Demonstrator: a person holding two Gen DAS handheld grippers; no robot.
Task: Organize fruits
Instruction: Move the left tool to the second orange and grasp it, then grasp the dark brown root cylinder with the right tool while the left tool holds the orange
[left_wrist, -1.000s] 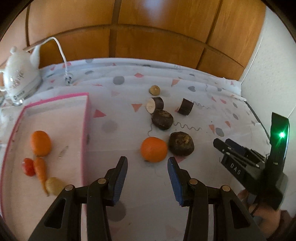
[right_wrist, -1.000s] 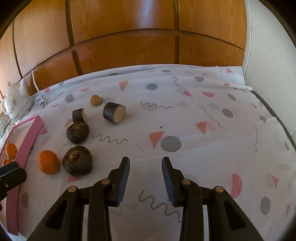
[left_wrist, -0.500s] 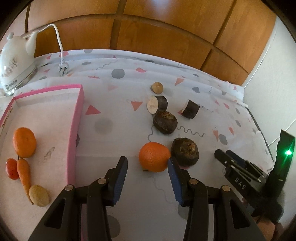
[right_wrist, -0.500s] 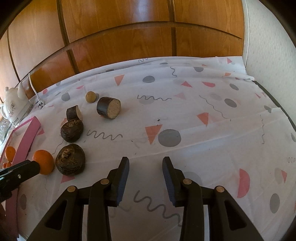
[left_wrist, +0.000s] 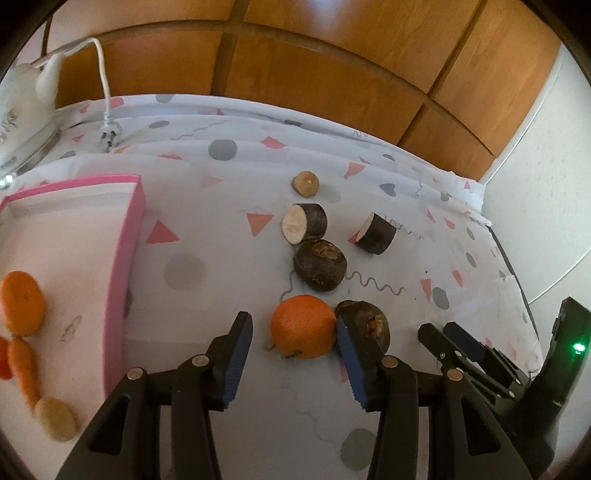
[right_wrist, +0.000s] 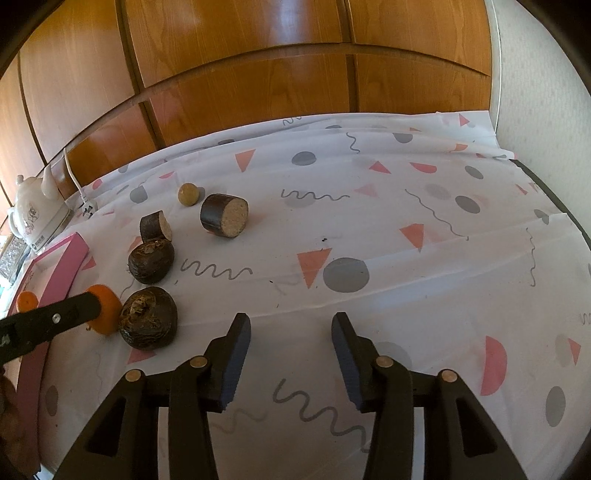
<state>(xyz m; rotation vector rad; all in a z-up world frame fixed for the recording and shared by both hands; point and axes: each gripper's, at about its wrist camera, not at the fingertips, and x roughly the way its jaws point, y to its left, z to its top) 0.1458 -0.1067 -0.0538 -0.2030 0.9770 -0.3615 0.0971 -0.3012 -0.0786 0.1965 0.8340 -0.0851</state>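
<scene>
The left gripper (left_wrist: 293, 354) has its fingers spread around the orange (left_wrist: 303, 326), which lies on the patterned cloth (left_wrist: 207, 229) of the worktop. The right finger is touching or almost touching the orange, between it and a dark round root (left_wrist: 369, 325) just to the right; the left finger stands apart from the fruit. Farther away lie a second dark root (left_wrist: 320, 269), two cut dark pieces (left_wrist: 304, 223) and a small brown ball (left_wrist: 306, 183). At the left, the pink tray (left_wrist: 122, 258) holds another orange fruit (left_wrist: 22, 302), a carrot (left_wrist: 24, 369) and a pale potato (left_wrist: 56, 419). The right gripper (right_wrist: 291, 343) hangs over bare cloth with its fingers spread and nothing between them.
</scene>
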